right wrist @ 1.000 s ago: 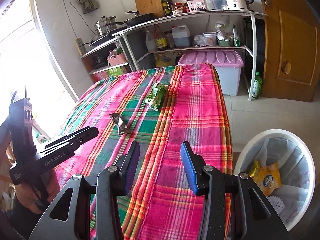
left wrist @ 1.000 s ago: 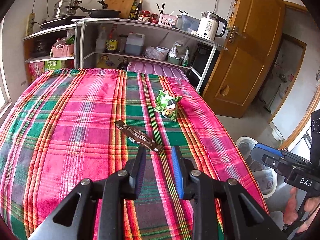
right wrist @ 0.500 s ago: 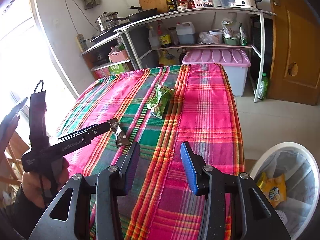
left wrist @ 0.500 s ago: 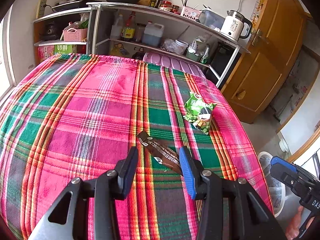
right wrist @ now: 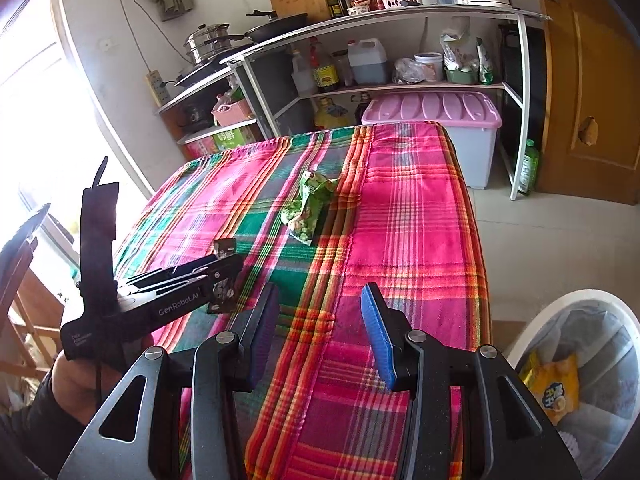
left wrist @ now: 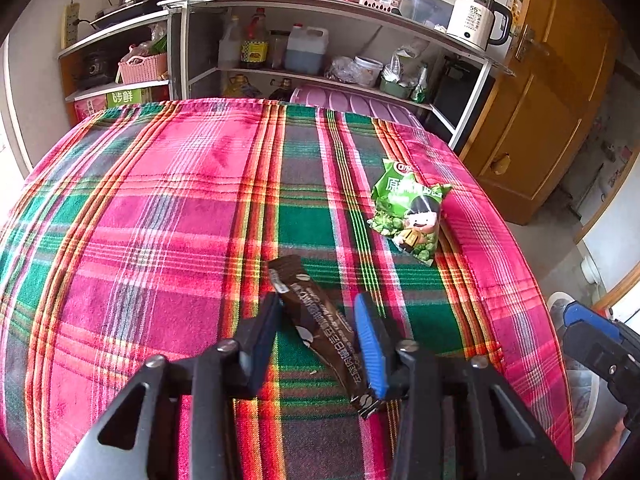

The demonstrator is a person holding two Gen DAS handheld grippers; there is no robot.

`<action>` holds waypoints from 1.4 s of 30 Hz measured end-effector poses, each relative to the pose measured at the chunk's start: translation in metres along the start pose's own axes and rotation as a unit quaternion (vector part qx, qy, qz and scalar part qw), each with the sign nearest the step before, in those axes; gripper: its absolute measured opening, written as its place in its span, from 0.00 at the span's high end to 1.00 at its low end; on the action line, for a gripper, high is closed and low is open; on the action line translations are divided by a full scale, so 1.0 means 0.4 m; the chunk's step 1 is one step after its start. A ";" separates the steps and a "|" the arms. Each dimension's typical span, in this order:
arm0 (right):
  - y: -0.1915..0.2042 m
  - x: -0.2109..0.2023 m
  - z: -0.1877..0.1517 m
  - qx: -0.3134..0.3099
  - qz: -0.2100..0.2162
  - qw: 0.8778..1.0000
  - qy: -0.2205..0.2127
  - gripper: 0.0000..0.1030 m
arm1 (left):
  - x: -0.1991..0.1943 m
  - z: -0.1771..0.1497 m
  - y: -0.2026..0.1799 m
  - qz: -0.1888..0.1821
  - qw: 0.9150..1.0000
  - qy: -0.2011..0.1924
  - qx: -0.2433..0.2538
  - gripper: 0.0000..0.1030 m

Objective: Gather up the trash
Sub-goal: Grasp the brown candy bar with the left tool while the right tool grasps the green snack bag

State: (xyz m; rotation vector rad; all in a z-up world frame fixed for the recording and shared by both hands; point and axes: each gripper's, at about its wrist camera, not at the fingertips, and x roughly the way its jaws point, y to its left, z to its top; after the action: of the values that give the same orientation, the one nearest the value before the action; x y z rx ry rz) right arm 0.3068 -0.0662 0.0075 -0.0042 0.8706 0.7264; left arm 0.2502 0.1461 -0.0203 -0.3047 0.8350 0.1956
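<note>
A long brown wrapper (left wrist: 320, 320) lies flat on the plaid tablecloth (left wrist: 160, 208). My left gripper (left wrist: 316, 308) is open, its jaws straddling the wrapper's middle, low over the cloth. It also shows in the right wrist view (right wrist: 224, 264), where the wrapper (right wrist: 222, 288) sits between its fingers. A green snack bag (left wrist: 412, 212) lies farther right on the table, also seen in the right wrist view (right wrist: 308, 208). My right gripper (right wrist: 316, 300) is open and empty above the table's near right corner. A white trash bin (right wrist: 580, 360) stands on the floor at the right, holding a yellow packet (right wrist: 556, 384).
A metal shelf rack (left wrist: 320, 40) with pots, bottles and a kettle (left wrist: 476, 20) stands behind the table. A pink-lidded storage box (right wrist: 436, 120) sits under it. A wooden door (right wrist: 592, 80) is at the right. A window is at the left.
My left gripper has moved forward and down until its open jaws straddle the brown wrapper. My right gripper has drifted slightly and stays open.
</note>
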 end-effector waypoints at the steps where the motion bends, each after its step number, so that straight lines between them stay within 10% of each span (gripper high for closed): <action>1: 0.000 0.002 0.001 0.000 -0.001 1.000 0.001 0.57 | 0.000 0.000 0.001 -0.004 1.000 0.001 -0.002 0.77; 24: 0.044 0.228 0.133 -0.006 -0.014 0.999 0.043 0.58 | -0.137 -0.034 0.092 -0.076 0.995 -0.067 -0.021 0.78; 42: 0.027 0.270 0.154 0.013 -0.030 0.999 0.044 0.80 | -0.117 -0.041 0.115 -0.086 0.994 -0.062 -0.026 0.78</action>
State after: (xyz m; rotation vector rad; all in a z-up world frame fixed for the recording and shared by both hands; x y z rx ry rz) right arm 0.3891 0.0223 -0.0243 -0.0389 0.9598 0.6633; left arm 0.1948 0.1815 -0.0040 -0.4076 0.6773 0.0748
